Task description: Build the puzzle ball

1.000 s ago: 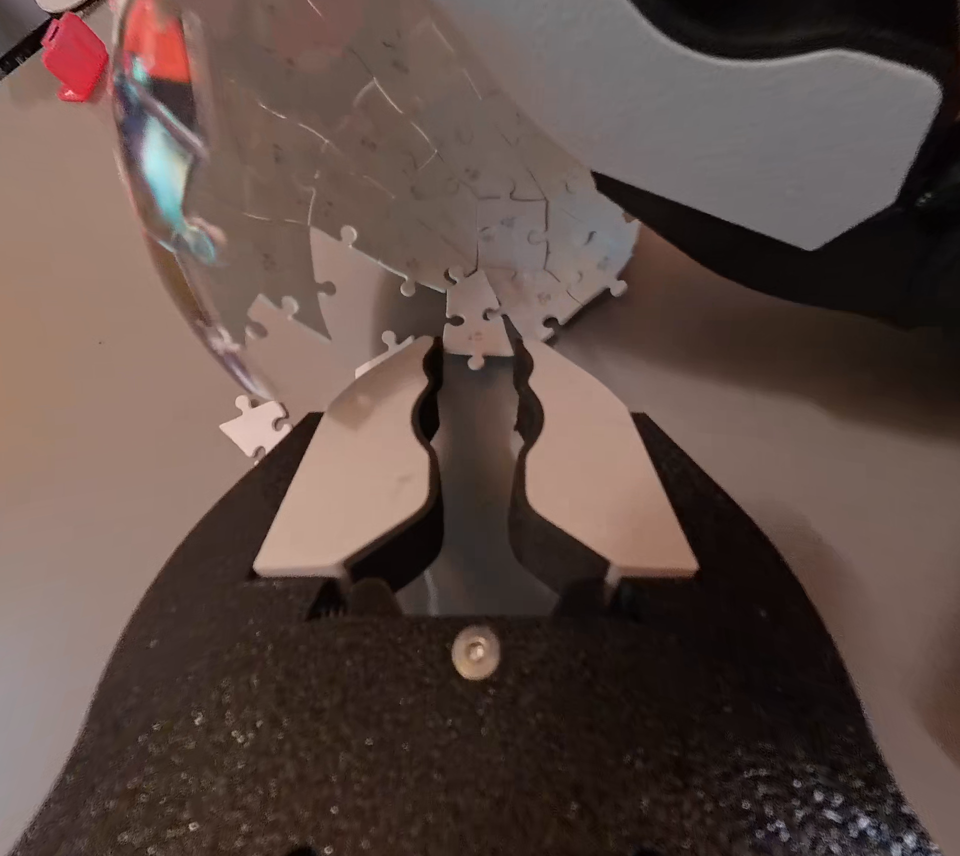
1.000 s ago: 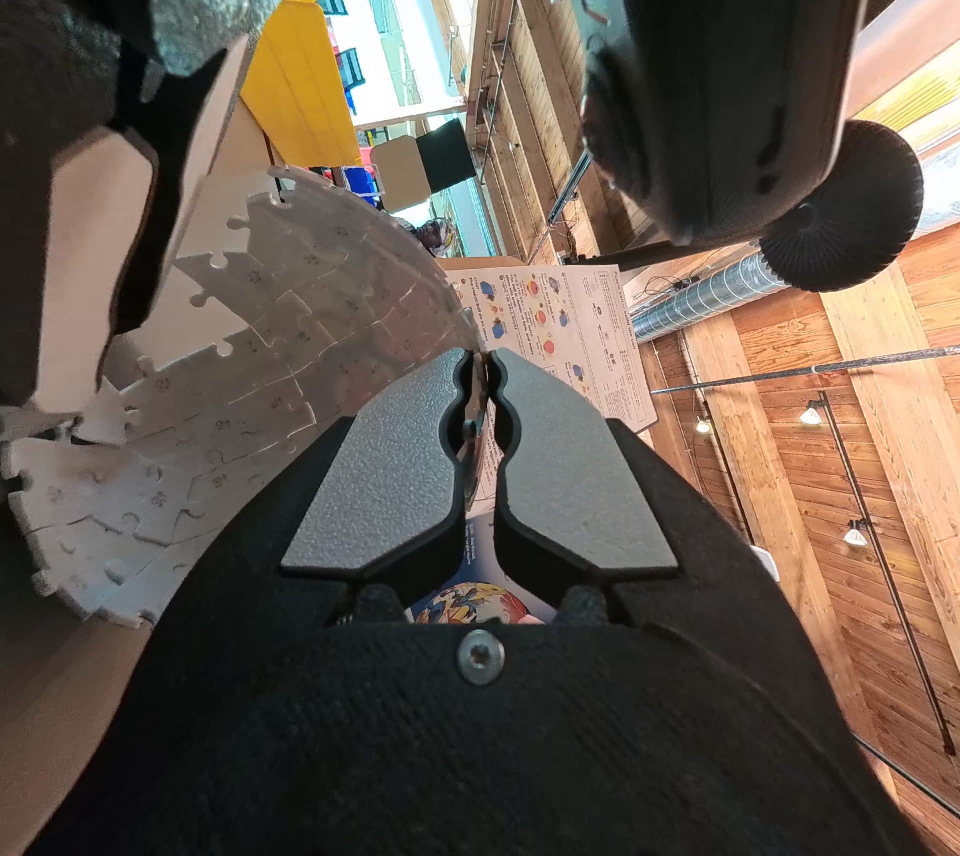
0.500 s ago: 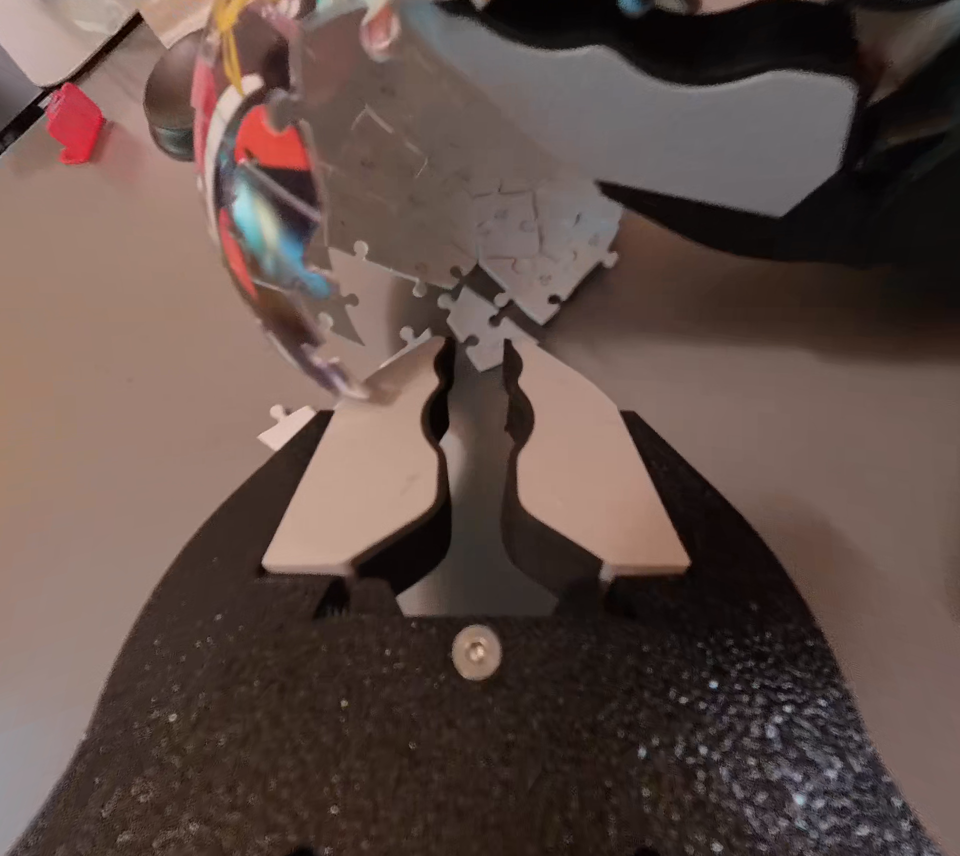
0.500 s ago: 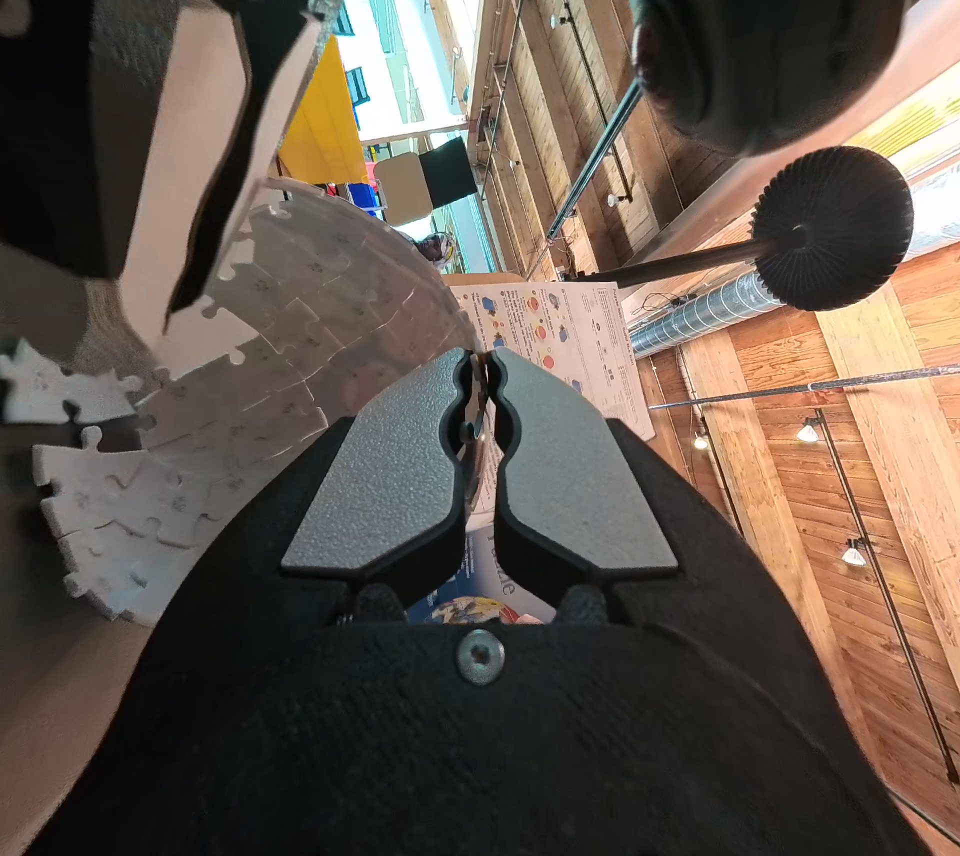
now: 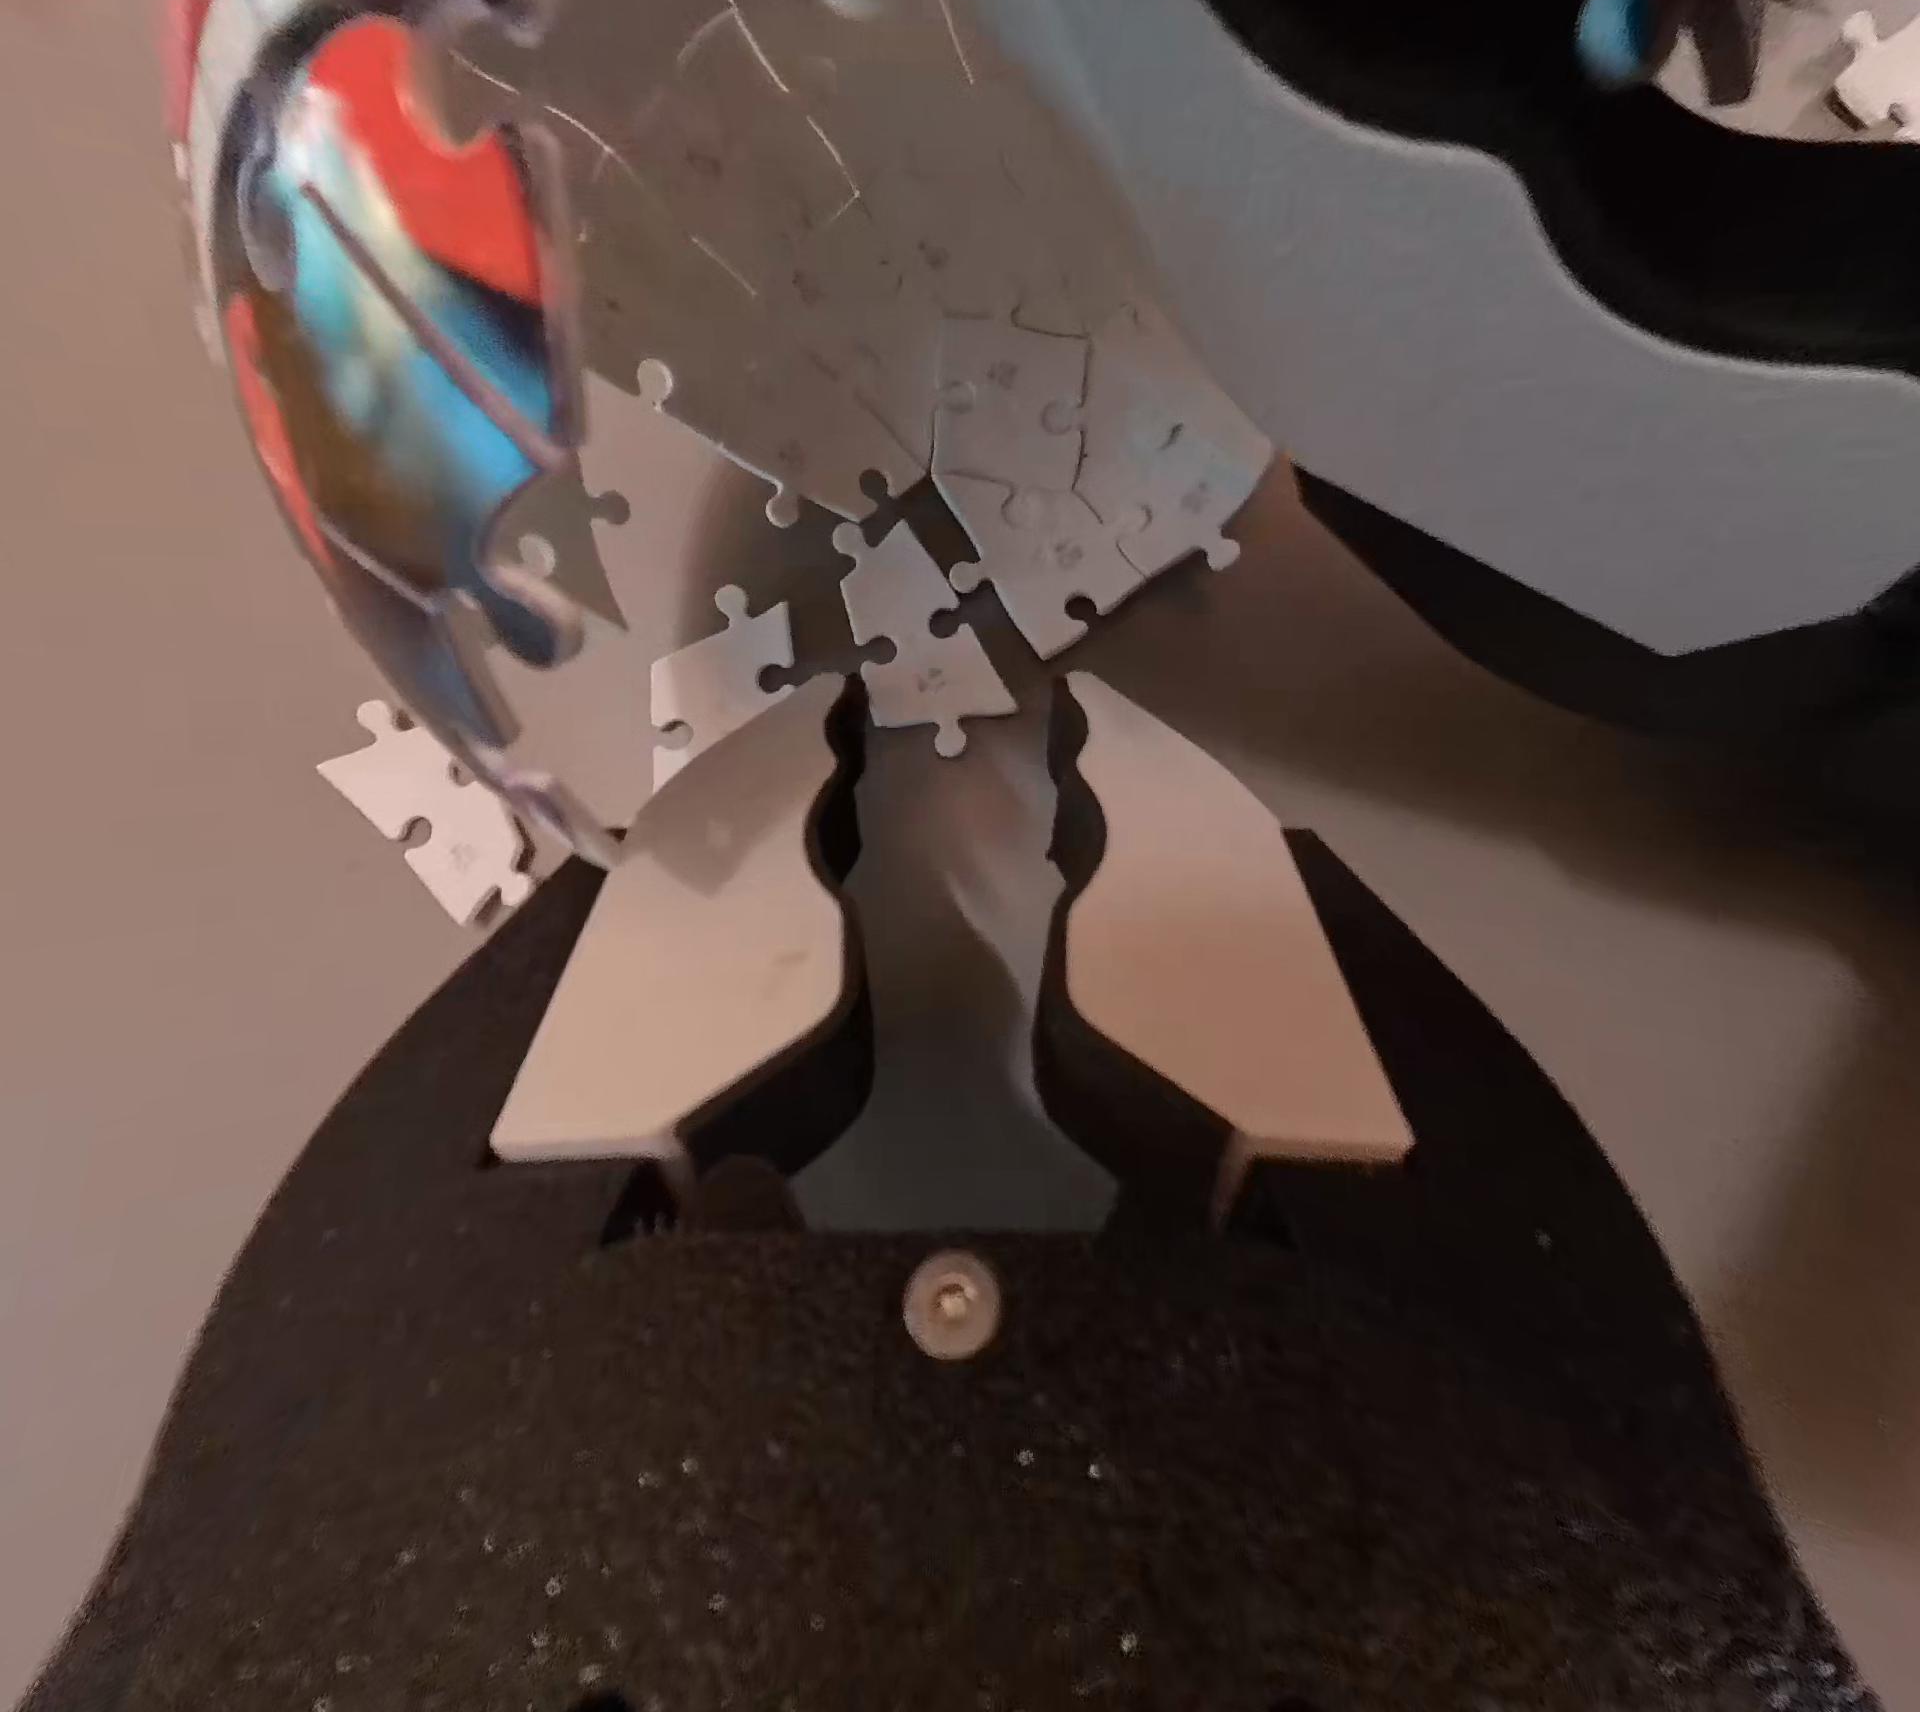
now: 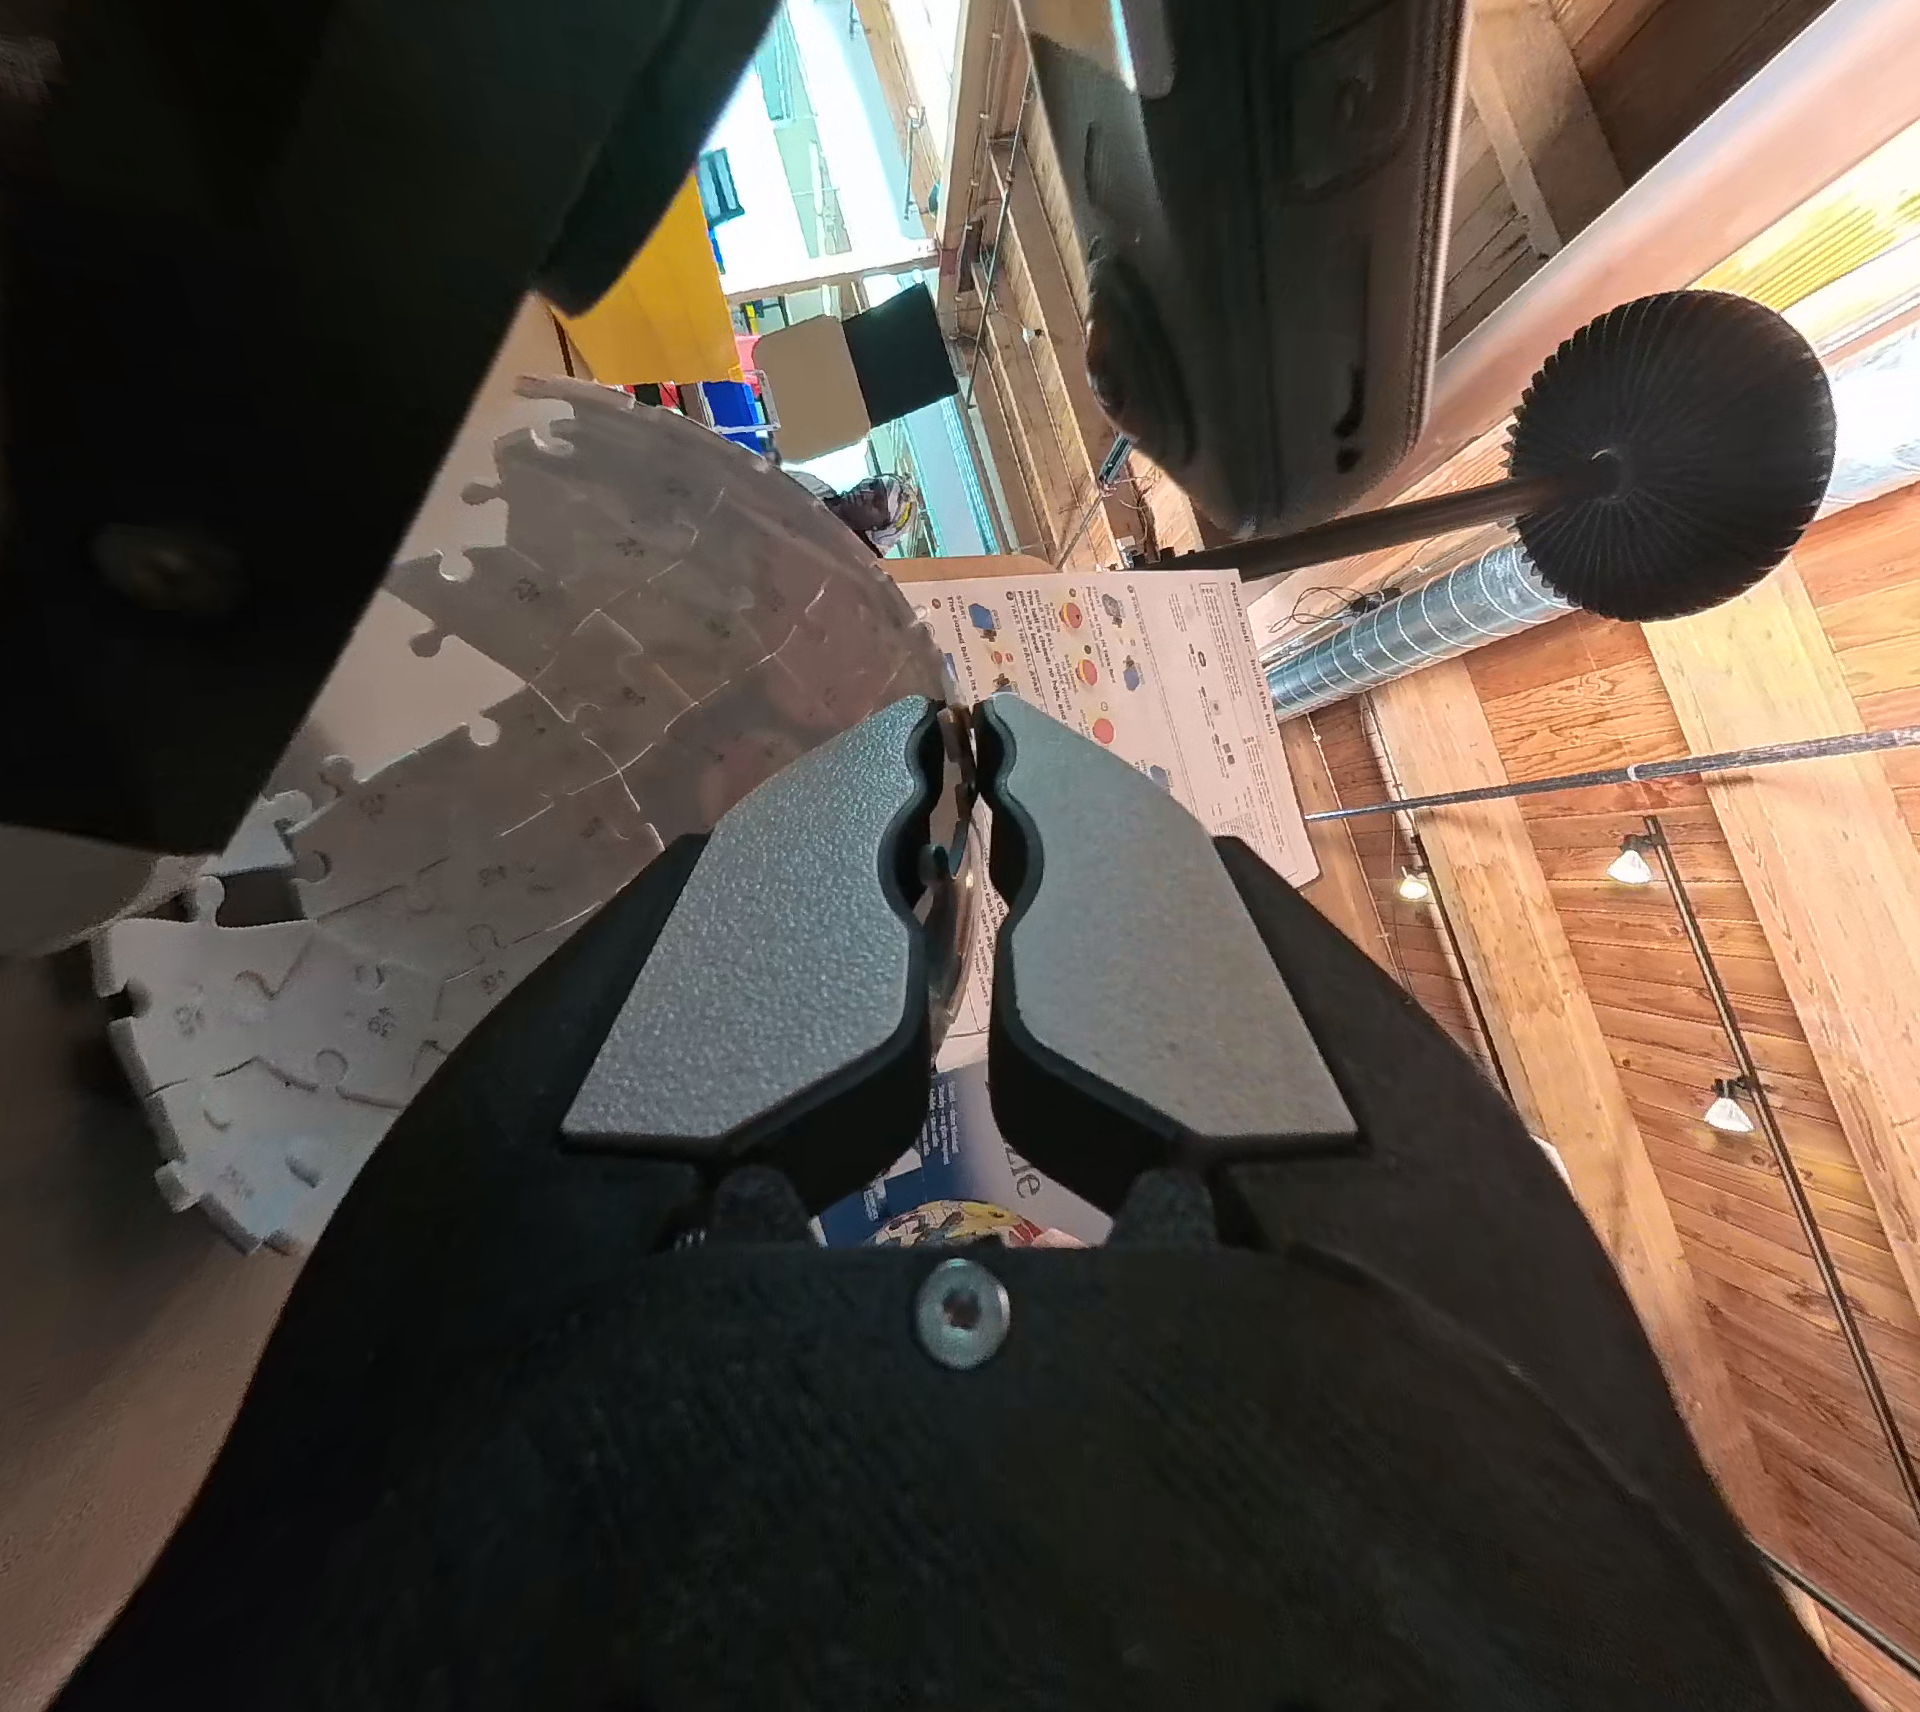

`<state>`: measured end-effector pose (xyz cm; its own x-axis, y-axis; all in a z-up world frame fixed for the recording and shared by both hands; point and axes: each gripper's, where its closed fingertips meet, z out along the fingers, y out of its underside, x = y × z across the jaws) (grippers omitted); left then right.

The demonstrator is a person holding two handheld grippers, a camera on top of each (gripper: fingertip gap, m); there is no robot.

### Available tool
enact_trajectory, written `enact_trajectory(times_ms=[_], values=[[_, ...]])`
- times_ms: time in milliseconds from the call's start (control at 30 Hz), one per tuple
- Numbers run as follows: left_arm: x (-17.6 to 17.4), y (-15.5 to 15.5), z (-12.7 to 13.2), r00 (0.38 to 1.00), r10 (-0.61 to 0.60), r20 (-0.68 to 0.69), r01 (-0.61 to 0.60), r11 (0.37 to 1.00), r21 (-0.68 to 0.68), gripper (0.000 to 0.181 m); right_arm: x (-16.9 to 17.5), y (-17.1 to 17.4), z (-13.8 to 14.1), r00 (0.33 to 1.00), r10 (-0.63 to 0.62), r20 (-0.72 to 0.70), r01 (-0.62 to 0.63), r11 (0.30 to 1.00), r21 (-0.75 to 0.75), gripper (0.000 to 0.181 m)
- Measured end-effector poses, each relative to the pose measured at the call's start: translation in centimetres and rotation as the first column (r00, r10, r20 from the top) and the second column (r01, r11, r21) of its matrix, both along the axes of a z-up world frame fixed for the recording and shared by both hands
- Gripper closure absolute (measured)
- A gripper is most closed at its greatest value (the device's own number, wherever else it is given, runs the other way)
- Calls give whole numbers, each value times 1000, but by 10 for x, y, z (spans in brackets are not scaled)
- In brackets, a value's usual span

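Closer than a moment ago, the half-built curved puzzle shell (image 5: pixel 790 228), grey inside and printed red and blue outside, is filling the upper left wrist view, hanging above the beige table (image 5: pixel 94 727). The left gripper (image 5: pixel 956 706) is standing partly open, a loose grey puzzle piece (image 5: pixel 914 634) lying at its fingertips just under the shell's edge; whether it is touching them I cannot tell. Two more loose pieces (image 5: pixel 436 810) are lying alongside. In the right wrist view, the right gripper (image 6: pixel 964 732) is pinching the shell's rim (image 6: pixel 623 675) between nearly closed fingers, a printed instruction sheet (image 6: pixel 1122 665) showing behind.
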<state>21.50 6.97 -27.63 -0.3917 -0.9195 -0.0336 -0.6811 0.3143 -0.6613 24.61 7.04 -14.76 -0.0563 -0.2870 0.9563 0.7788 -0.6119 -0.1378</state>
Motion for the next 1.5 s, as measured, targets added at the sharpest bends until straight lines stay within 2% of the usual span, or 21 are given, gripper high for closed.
enact_trajectory(times_ms=[167,367,467,567,733,867,1500], values=[[1,2,0,1000,17,4,-17,1000,-10,162,1,-1,0,1000,-2,-2,2,1000,2,176],[1,2,0,1000,20,17,-20,1000,-5,161,0,-1,0,1000,-1,-3,1,1000,2,176],[2,3,0,999,32,14,-32,999,-9,142,1,-1,0,1000,-1,-5,1,1000,4,176],[2,-2,0,999,48,0,-48,996,-74,140,1,-1,0,1000,0,-6,0,1000,4,176],[6,0,1,996,88,5,-87,992,-93,140,1,-1,0,1000,0,-7,0,1000,5,176],[3,5,0,995,95,-2,-95,994,-55,150,1,-2,-1,1000,-1,-10,1,1000,7,176],[3,4,4,997,54,48,-52,997,-55,155,2,-2,-1,1000,-2,-15,2,1000,9,176]])
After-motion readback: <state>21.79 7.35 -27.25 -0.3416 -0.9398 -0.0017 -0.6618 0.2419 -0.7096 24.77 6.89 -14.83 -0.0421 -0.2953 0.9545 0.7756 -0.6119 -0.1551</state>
